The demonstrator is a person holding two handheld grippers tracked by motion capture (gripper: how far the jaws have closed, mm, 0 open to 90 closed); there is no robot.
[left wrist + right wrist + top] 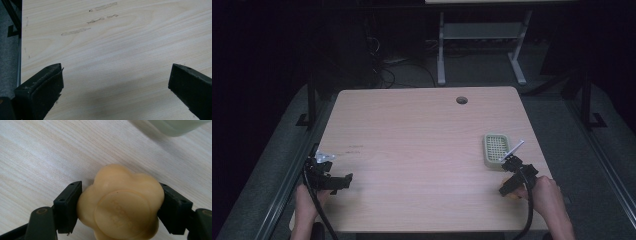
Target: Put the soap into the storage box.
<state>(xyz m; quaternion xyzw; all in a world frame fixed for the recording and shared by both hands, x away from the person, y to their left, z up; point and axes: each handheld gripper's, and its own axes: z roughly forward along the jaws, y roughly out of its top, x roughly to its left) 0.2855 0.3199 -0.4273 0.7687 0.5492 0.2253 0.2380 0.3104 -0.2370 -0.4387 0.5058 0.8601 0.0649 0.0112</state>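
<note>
Clamping a yellow flower-shaped soap (120,202), the right gripper (119,206) sits low over the table (422,145).

Both jaws press on opposite lobes of the soap, so it lies squarely between them, its round stamped face toward the camera and no long axis to speak of (the lobed outline is about as wide as it is tall). Just ahead of the claw stands a pale green slotted soap dish (496,149), its corner looming at the top of the right gripper view; that is probably where the soap belongs, a short reach forward with nothing between. The left gripper (116,87) hovers well apart, jaws spread wide over bare wood with a few faint scuff marks (90,21) beyond its tips.
</note>
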